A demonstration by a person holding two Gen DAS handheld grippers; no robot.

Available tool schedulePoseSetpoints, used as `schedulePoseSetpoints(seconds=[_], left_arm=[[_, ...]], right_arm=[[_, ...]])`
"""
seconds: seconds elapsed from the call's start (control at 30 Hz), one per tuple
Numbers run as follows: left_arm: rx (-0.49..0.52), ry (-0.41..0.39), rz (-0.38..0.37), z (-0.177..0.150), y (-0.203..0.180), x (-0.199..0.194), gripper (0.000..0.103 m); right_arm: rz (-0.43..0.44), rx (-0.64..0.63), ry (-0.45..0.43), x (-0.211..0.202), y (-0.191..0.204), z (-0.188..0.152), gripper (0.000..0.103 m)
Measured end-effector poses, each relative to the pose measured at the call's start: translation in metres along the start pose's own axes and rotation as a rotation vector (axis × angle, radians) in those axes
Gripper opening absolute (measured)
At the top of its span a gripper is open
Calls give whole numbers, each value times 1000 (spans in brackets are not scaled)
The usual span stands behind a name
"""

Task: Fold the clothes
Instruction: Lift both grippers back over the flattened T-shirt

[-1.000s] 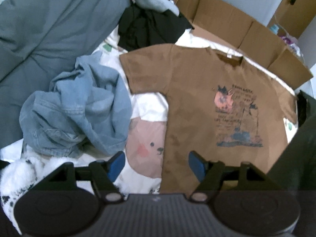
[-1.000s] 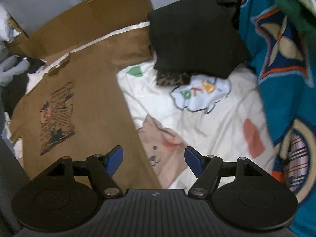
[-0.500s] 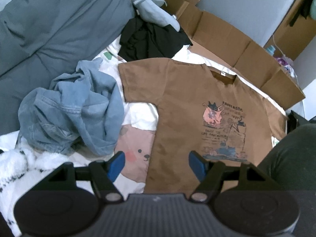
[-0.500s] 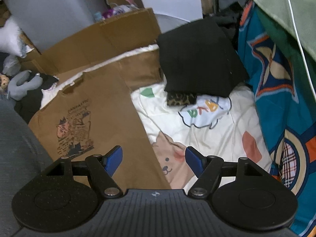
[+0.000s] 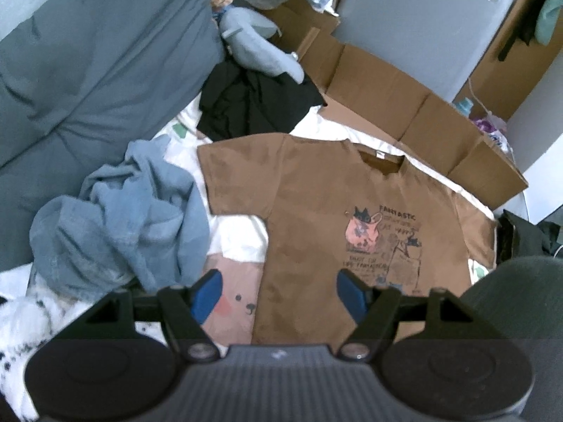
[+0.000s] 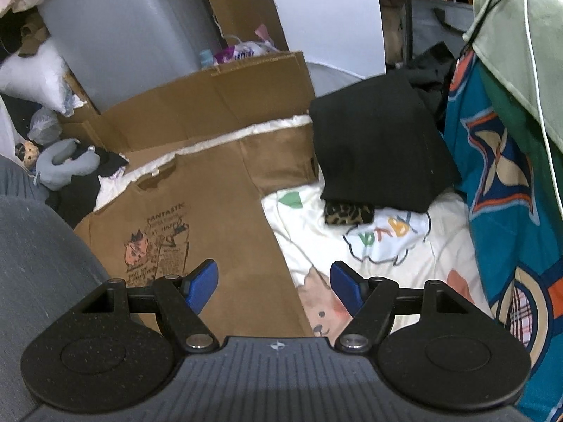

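The brown T-shirt (image 5: 316,218) lay spread flat, print side up, on the bed's white cartoon-printed sheet (image 5: 242,232). In the left wrist view its long axis ran from the hem at the bottom of the frame, between the gripper's fingers, up to the collar (image 5: 381,161), which pointed toward the flattened cardboard boxes (image 5: 404,105). One short sleeve (image 5: 232,172) stuck out leftward toward a crumpled blue denim garment (image 5: 130,218) lying just beside it on the sheet. In the right wrist view the same shirt (image 6: 218,211) slanted from lower middle up to the left, with its other sleeve (image 6: 281,154) reaching a folded black garment (image 6: 376,147) stacked on a leopard-print piece (image 6: 348,212).

The left hand-held gripper (image 5: 278,293) hung above the shirt's lower part, jaws spread apart and released, with nothing between the blue pads (image 5: 207,293). The right hand-held gripper (image 6: 274,286) was likewise wide apart and empty, poised over the shirt's side edge and the sheet (image 6: 316,232).
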State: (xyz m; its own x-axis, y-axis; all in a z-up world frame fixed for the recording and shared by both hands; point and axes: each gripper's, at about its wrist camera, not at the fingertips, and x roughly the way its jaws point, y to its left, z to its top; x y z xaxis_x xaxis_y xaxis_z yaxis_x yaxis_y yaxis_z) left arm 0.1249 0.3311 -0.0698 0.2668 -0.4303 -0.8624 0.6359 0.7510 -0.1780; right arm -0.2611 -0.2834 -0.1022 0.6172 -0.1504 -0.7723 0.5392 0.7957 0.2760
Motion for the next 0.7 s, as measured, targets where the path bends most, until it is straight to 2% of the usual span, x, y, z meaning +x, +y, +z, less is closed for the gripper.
schedulePoseSetpoints(seconds=[0.3, 0.7], left_arm=[[64, -10, -27, 26, -26, 32, 74], [148, 14, -76, 62, -64, 105, 73]], right_arm=[[-14, -54, -26, 25, 7, 22, 75], [-42, -78, 16, 101, 7, 53, 59]])
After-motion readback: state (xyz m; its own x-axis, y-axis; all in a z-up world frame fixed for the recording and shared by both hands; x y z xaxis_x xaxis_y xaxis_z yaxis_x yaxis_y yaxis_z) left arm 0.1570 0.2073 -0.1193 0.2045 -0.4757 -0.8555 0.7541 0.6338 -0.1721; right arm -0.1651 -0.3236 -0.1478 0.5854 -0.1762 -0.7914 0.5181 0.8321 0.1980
